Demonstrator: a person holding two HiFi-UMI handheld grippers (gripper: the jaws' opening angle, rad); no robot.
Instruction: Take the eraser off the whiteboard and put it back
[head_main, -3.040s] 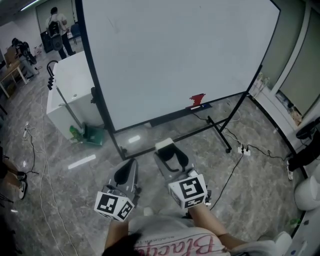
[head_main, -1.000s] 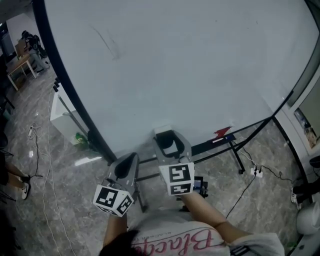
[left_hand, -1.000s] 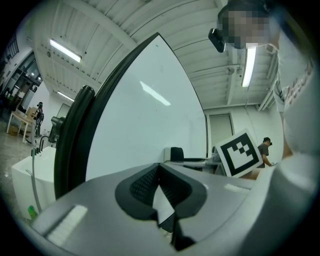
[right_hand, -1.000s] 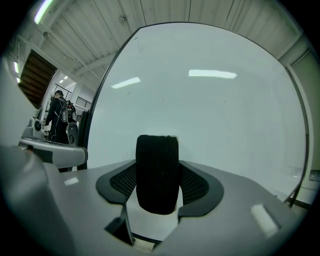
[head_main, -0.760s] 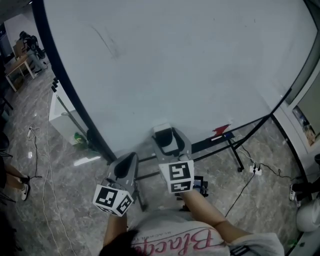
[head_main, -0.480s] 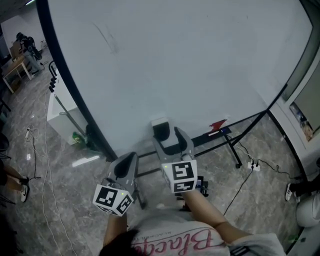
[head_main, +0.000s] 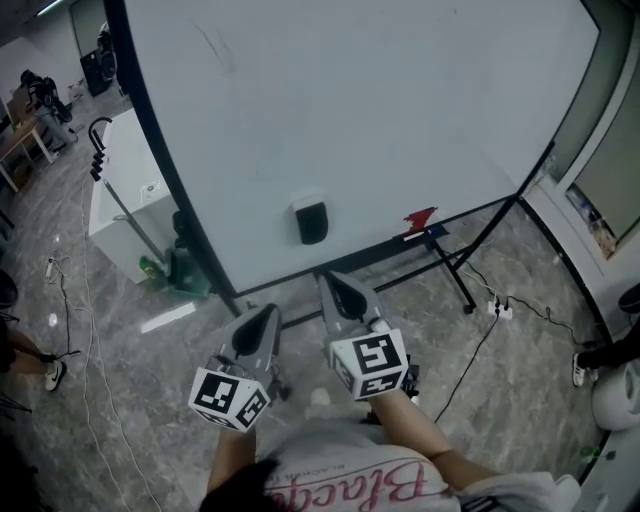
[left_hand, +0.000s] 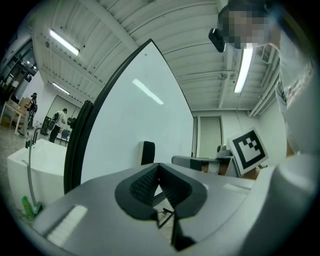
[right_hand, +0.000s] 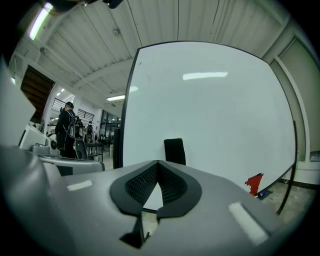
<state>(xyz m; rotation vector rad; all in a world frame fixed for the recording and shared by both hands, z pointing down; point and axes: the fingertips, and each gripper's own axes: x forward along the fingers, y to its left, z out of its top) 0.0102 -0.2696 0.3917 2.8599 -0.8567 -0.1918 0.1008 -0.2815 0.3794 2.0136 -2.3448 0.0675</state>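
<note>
The eraser (head_main: 311, 222) is on the whiteboard (head_main: 400, 110). It is a dark block with a pale edge, standing upright low on the board's face, a little above the bottom rail and nearer the board's left frame than its right. Nothing touches it.

The right gripper (head_main: 334, 282) is held level in front of the whiteboard, pointing at the stretch of board just under the eraser and clear of both. Its jaws have just been closing and now meet tip to tip with nothing between them. The left gripper (head_main: 267, 314) is beside it, on the side nearer the whiteboard's left frame and a bit further from the board. It is also aimed at the board, with its jaws pressed together and empty. Each one carries its marker cube at the back, where the person's forearms (head_main: 425, 440) come in.

Along the whiteboard's bottom rail, to the right of the eraser and well apart from it, a small red thing (head_main: 421, 217) sticks up from the ledge. Below that corner the board's black stand (head_main: 452, 268) splays out over the grey marbled floor, and a white power strip (head_main: 497, 307) lies near its foot with a cable running off.

Past the whiteboard's left frame is a white cabinet (head_main: 128, 165), with something green (head_main: 160, 268) on the floor at its base. Further off that way, a person (right_hand: 65, 125) in dark clothes stands in the open room.
</note>
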